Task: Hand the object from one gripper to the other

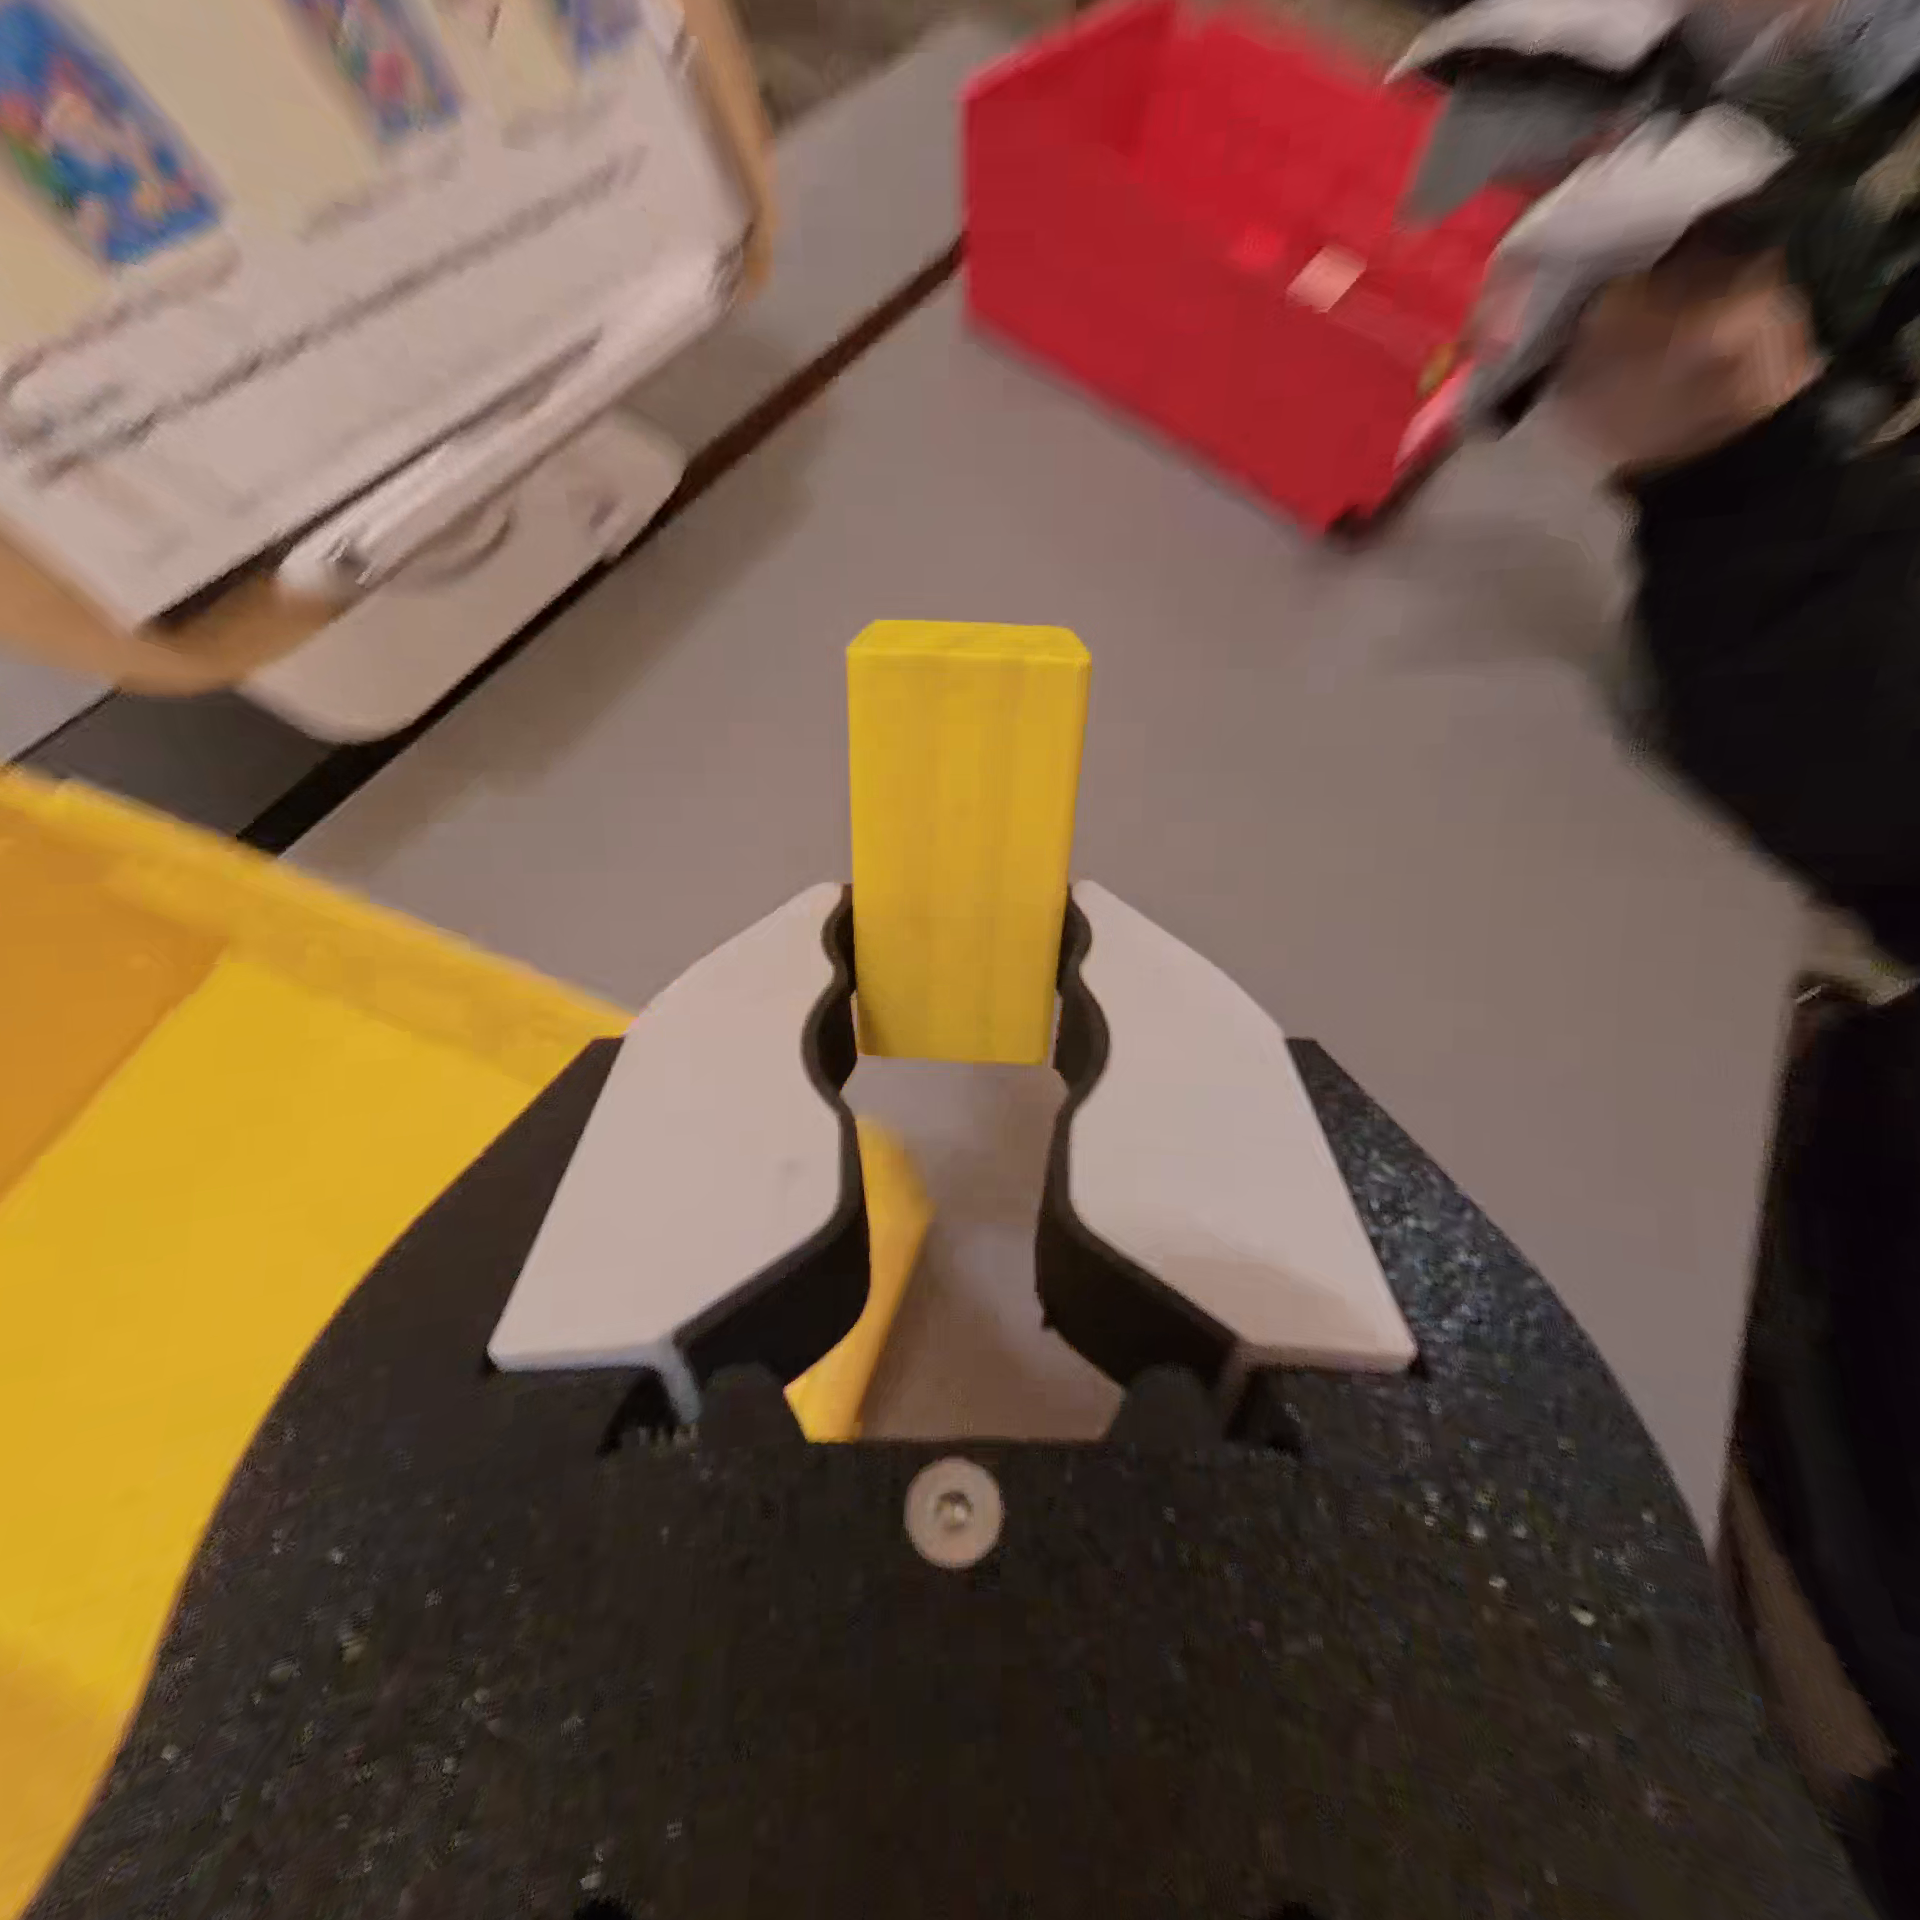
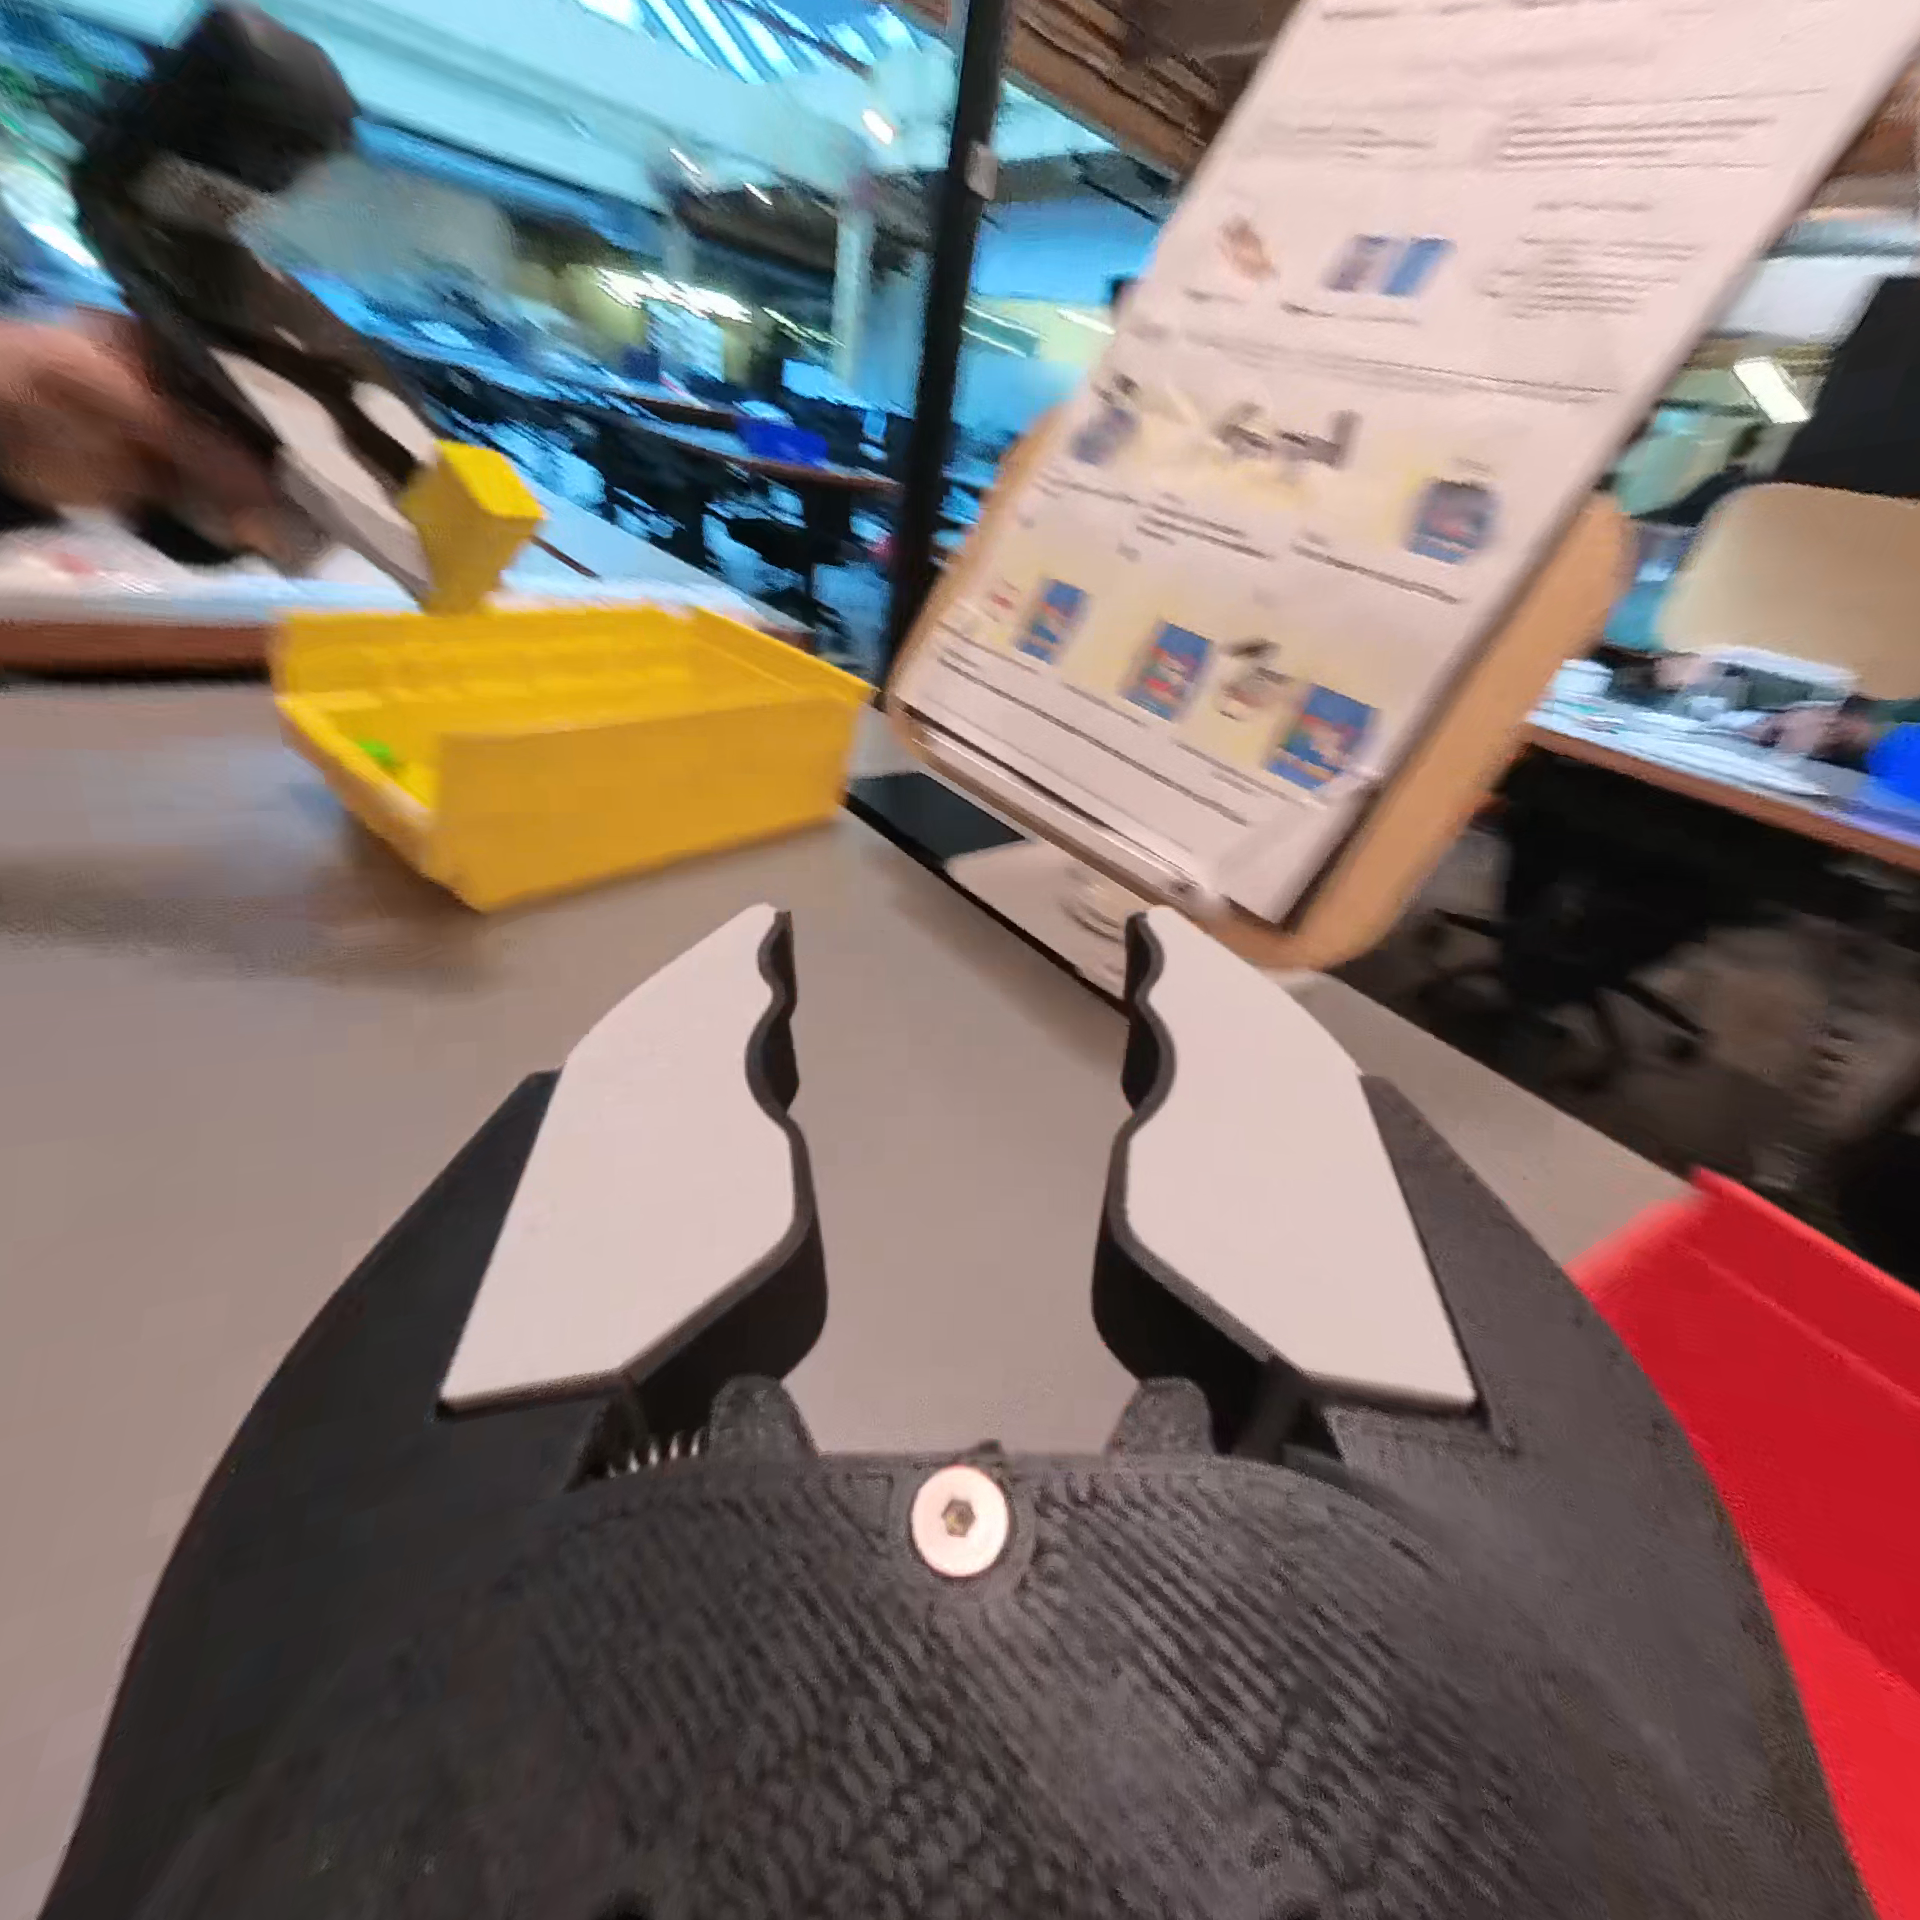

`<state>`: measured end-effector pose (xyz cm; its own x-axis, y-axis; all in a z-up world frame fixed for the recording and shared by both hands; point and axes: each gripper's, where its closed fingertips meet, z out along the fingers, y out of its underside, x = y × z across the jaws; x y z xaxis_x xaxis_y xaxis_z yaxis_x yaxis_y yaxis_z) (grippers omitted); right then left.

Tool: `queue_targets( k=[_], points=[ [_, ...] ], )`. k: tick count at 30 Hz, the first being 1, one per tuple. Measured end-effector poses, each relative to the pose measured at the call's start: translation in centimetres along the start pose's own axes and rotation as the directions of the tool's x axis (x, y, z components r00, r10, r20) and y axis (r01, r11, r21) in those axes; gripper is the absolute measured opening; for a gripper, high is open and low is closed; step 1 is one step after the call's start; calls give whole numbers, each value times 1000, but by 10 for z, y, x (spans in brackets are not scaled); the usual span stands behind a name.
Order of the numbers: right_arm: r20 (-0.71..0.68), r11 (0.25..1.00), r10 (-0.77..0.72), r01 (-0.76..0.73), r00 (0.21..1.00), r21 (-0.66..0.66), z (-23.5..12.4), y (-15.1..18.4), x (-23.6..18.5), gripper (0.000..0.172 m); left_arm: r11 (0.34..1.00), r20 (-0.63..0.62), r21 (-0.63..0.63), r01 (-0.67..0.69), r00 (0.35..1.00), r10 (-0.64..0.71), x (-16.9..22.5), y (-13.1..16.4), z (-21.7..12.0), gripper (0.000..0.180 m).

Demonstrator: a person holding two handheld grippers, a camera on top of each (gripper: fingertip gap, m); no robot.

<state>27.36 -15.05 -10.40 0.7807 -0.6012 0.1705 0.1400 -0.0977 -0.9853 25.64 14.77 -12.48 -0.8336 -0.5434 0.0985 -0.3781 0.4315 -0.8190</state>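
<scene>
Two facing wrist views, shared table

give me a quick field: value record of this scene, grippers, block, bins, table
left gripper: jaws shut on the yellow block, pads pressing both its sides
yellow block: sticks out forward past the fingertips, off the table
right gripper: jaws open, nothing between them
gap between grippers: apart, not touching
yellow bin: on the table, below the left gripper
red bin: on the table, next to the right gripper
table: grey
handover: not yet done
</scene>
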Motion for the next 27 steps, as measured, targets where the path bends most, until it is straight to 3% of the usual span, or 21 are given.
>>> queue_targets(
  k=[3, 8, 15, 19, 22, 27],
  points=[
    [173, 989, 116, -130, 978, 72, 24, -27, -43, 71, 987, -118, 162, 0, 993, 20, 46, -33, 16, 35],
    [384, 960, 202, -260, 901, 106, 49, -62, -102, 75, 953, -281, 301, -31, 952, 119, 104, -73, 54, 35],
    [398, 958, 222, -275, 890, 80, 39, -79, -103, 78, 910, -402, 401, -109, 871, 281, 157, -113, 98, 35],
    [405, 924, 265, -350, 875, 153, 33, -90, -84, 72, 892, -397, 425, -152, 854, 335, 166, -124, 113, 35],
    [435, 941, 213, -303, 875, 149, 37, -91, -78, 44, 877, -383, 458, -147, 858, 344, 159, -131, 113, 34],
    [501, 962, 180, -259, 847, 92, 56, -97, -80, 44, 864, -364, 486, -132, 868, 337, 143, -141, 104, 34]
  ],
)
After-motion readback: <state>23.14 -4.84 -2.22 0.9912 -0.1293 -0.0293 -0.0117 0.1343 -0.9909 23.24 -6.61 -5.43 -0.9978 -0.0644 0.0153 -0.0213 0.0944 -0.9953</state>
